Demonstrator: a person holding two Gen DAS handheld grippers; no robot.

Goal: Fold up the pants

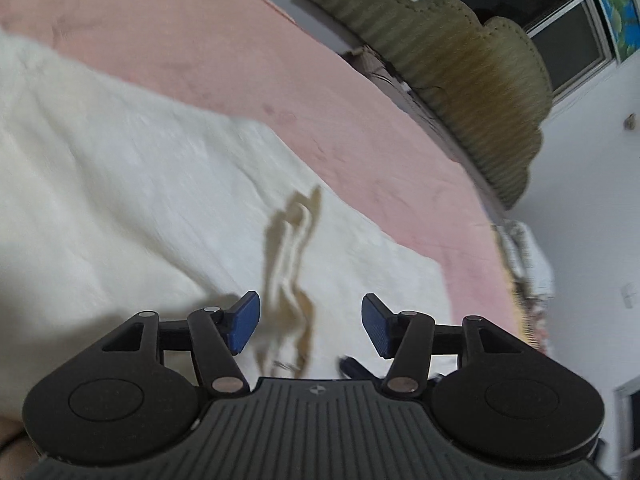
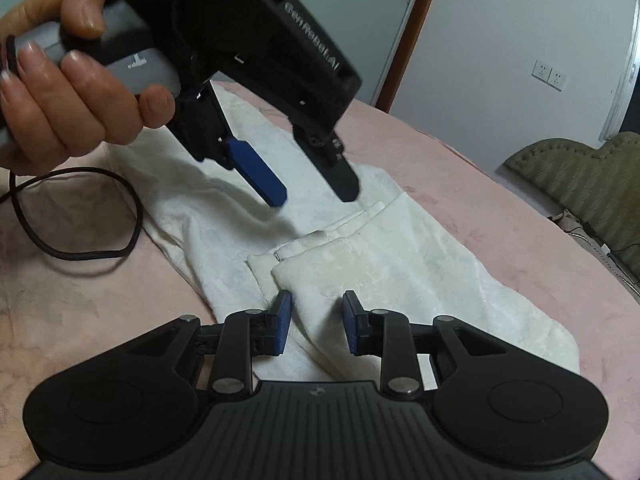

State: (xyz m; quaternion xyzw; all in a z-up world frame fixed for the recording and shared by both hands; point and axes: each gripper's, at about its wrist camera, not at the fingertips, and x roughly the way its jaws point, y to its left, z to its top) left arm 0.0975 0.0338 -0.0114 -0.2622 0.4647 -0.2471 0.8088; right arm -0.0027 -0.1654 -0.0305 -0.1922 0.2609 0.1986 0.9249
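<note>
White pants point(image 2: 400, 264) lie spread on a pink bed sheet point(image 2: 500, 216), with one part folded over so that a doubled hem point(image 2: 320, 248) shows. My right gripper point(image 2: 316, 322) hovers low over that fold, its blue pads a little apart and not pinching the cloth. A hand holds my left gripper point(image 2: 313, 198) just above the pants farther back, open and with nothing between its fingers. In the left wrist view the left gripper point(image 1: 311, 324) is open over the white cloth point(image 1: 140, 200), and a tan drawstring point(image 1: 288, 260) lies ahead between its pads.
A black cable point(image 2: 80, 216) loops on the sheet at the left. An olive padded headboard point(image 1: 460, 80) borders the bed, with a window point(image 1: 560, 28) beyond it. On the wall at the right is a socket point(image 2: 550, 74).
</note>
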